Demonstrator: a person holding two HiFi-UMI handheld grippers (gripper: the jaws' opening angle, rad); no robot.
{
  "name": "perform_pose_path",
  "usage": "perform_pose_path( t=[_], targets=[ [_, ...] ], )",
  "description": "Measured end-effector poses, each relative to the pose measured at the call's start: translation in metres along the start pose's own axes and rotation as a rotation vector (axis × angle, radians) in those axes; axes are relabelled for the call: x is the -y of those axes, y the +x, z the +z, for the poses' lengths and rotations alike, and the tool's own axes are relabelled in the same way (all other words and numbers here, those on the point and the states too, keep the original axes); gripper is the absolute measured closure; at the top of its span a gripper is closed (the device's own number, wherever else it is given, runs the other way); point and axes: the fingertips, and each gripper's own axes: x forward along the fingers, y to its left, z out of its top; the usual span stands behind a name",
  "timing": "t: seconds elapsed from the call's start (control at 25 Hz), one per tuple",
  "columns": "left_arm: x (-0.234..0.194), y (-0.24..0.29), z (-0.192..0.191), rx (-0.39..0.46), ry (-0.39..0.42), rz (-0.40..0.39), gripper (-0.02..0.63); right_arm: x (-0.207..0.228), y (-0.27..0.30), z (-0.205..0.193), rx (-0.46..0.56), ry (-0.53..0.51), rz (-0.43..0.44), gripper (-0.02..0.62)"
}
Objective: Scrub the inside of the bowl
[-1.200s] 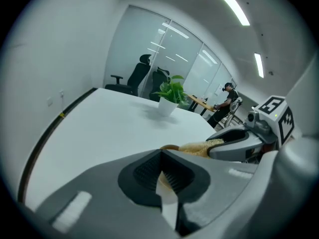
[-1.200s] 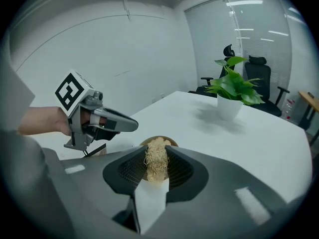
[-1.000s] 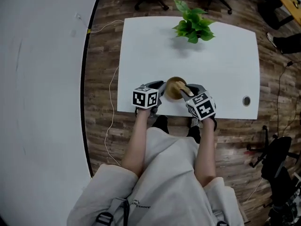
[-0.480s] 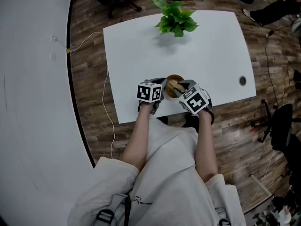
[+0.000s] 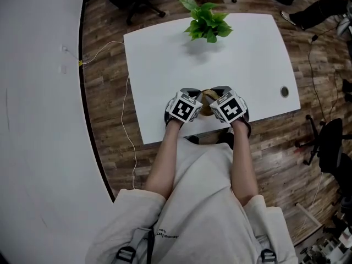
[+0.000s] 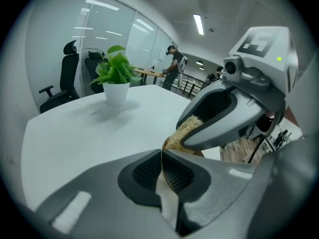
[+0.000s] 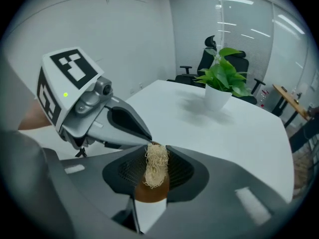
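Closed in on each other since half a second ago, now almost touching above the wooden bowl (image 5: 207, 104) at the near edge of the table (image 5: 165, 54). Keep the left gripper (image 5: 191, 97) pinched tight on the bowl's rim against spinning. With the right gripper (image 5: 221, 95) clamped on the fibre scrubber (image 7: 156, 166), press into the inner wall and sweep in circles, without levering the bowl off the edge.
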Motion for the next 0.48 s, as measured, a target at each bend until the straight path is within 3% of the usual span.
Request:
perform_pose_path(
  t=[0.12,0.48],
  targets=[
    [0.001,-0.006,0.007,0.032,0.000,0.005,0.595,0.007,-0.004,0.005,0.041,0.043,-0.030,0.463],
    [-0.015,-0.025,0.019,0.119,-0.051,0.066,0.597,0.016,-0.014,0.012,0.098,0.028,-0.131,0.466]
  ],
)
